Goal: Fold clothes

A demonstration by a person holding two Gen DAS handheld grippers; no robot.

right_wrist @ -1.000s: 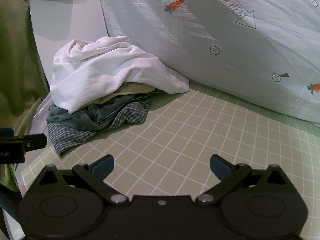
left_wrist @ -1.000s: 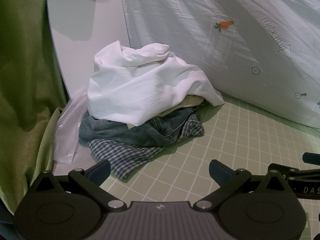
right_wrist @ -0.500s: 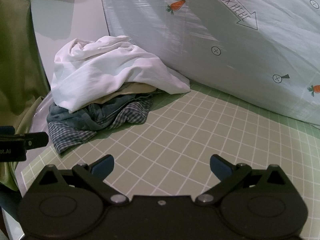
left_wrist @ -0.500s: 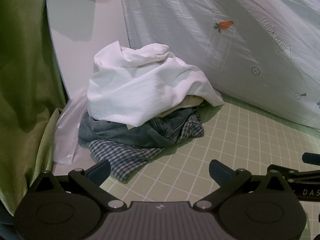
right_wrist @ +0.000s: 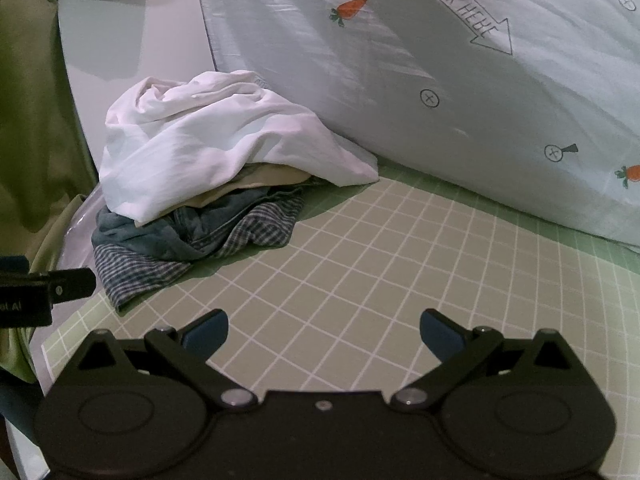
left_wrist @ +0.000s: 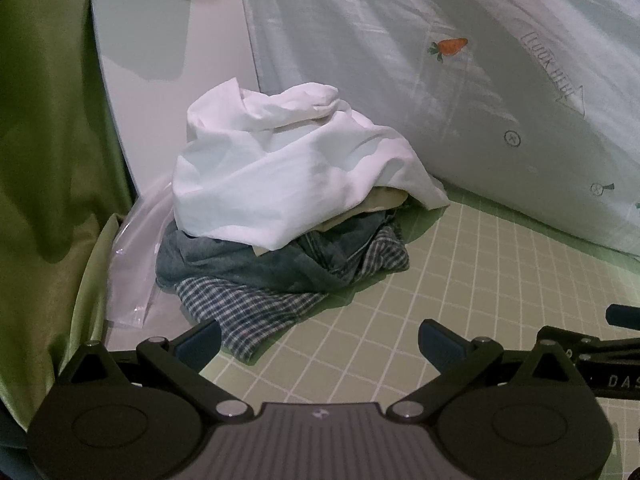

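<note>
A heap of crumpled clothes lies at the left end of a green gridded mat (left_wrist: 460,280) (right_wrist: 400,248). On top is a white garment (left_wrist: 288,176) (right_wrist: 216,144); under it a beige piece (right_wrist: 256,184), blue denim (left_wrist: 248,264) (right_wrist: 168,240) and a checked shirt (left_wrist: 248,308) (right_wrist: 140,276). My left gripper (left_wrist: 320,340) hovers open just in front of the checked shirt's edge, holding nothing. My right gripper (right_wrist: 324,330) is open over bare mat, to the right of the heap. The right gripper's tip (left_wrist: 624,316) shows at the left wrist view's right edge.
A pale bedsheet with carrot prints (left_wrist: 460,80) (right_wrist: 460,80) rises behind the mat. A white board (left_wrist: 168,60) stands behind the heap, a clear plastic bag (left_wrist: 136,256) lies left of it, and green fabric (left_wrist: 44,160) hangs at far left.
Both views have shifted very slightly; the heap and both open grippers keep nearly the same places.
</note>
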